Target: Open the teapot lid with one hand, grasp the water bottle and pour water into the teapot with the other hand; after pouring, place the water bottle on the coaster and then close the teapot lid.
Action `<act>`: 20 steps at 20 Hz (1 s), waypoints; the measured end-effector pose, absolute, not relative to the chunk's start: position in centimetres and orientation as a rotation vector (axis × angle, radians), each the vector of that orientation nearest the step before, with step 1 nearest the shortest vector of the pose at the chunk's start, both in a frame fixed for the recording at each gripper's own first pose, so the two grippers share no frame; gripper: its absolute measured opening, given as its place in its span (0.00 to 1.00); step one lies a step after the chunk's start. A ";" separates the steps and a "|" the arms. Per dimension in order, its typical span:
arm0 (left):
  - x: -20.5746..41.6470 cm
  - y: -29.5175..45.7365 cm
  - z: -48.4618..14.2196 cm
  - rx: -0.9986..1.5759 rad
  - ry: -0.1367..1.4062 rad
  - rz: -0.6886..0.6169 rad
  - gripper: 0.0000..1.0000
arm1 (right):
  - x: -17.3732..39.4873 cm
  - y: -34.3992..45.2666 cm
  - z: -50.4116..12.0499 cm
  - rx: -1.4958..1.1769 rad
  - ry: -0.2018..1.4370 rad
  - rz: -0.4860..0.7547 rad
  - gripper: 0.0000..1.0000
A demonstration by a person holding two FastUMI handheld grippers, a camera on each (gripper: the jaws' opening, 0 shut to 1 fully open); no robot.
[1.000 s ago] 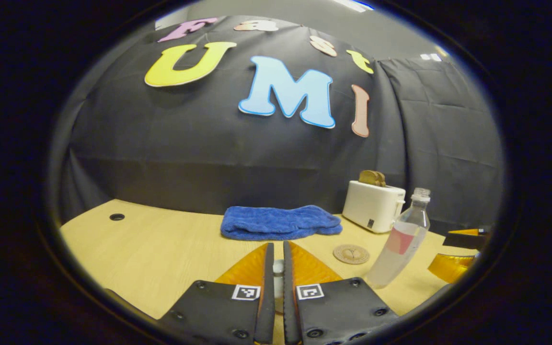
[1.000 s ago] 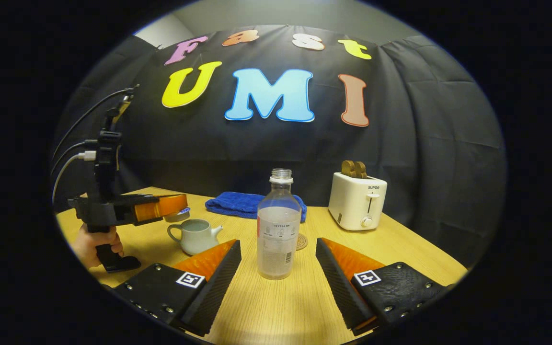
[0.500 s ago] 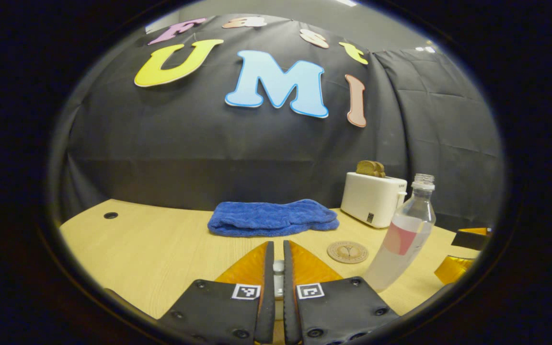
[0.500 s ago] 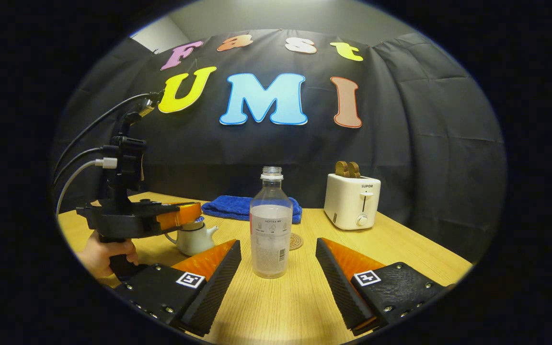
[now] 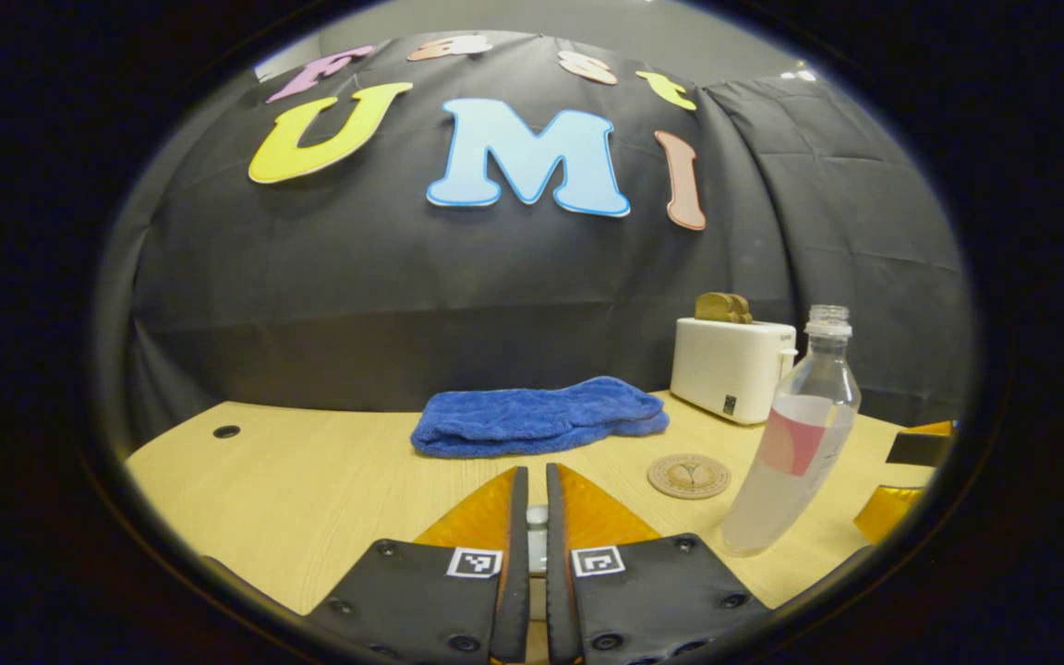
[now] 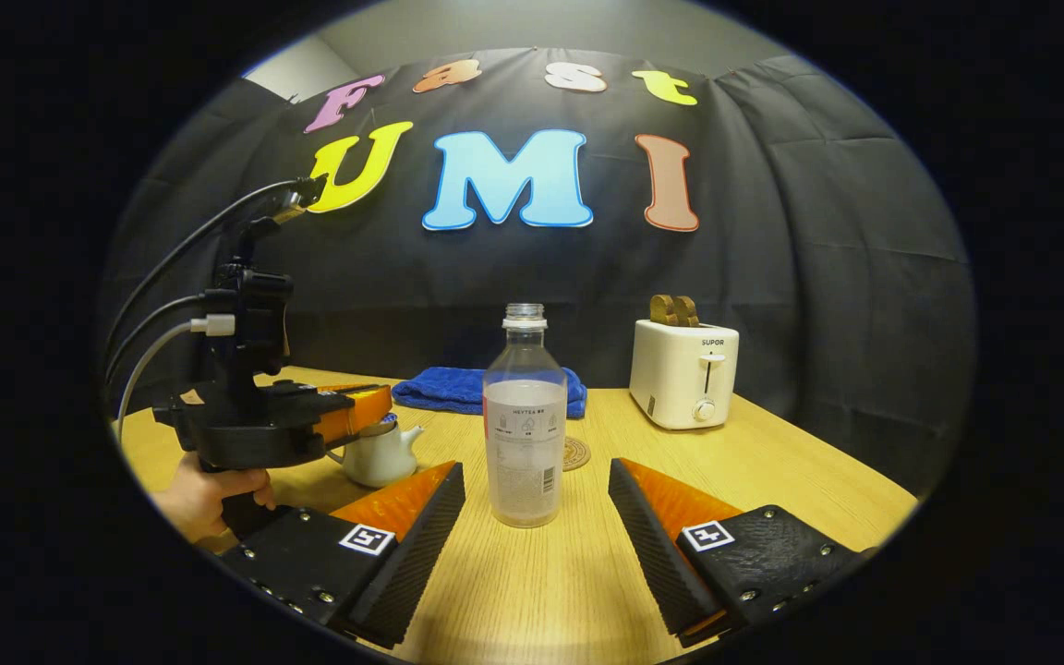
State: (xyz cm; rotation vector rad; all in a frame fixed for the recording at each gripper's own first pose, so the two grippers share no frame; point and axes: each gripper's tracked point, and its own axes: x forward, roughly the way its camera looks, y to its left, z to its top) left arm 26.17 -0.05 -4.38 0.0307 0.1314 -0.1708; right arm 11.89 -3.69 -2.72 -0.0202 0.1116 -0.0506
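Pinching a small pale knob between nearly closed fingers, your left gripper [image 5: 532, 503] sits over the teapot [image 6: 377, 454]; whether the lid has lifted, you cannot tell. Your right gripper [image 6: 537, 503] is spread wide, flanking the uncapped water bottle [image 6: 525, 425] untouched. The coaster [image 6: 575, 453] lies just behind it on the table [image 6: 772, 480].
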 end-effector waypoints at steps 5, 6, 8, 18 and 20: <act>26.1 -0.4 -4.5 0.048 0.130 -0.170 0.17 | 11.9 -3.5 -2.8 -0.018 0.115 -0.045 0.98; 26.1 -0.5 -4.5 0.052 0.129 -0.177 0.17 | 11.9 -3.4 -3.0 -0.017 0.119 -0.043 0.97; 26.0 -0.5 -4.7 0.067 0.135 -0.175 0.20 | 11.9 -3.3 -3.1 -0.015 0.126 -0.040 0.97; 22.2 -1.8 -4.3 0.021 0.119 -0.223 0.47 | 11.7 -3.3 -2.9 -0.019 0.109 -0.050 0.98; 20.7 -1.9 -3.5 0.015 0.101 -0.225 0.60 | 11.5 -3.2 -2.4 -0.020 0.088 -0.051 0.98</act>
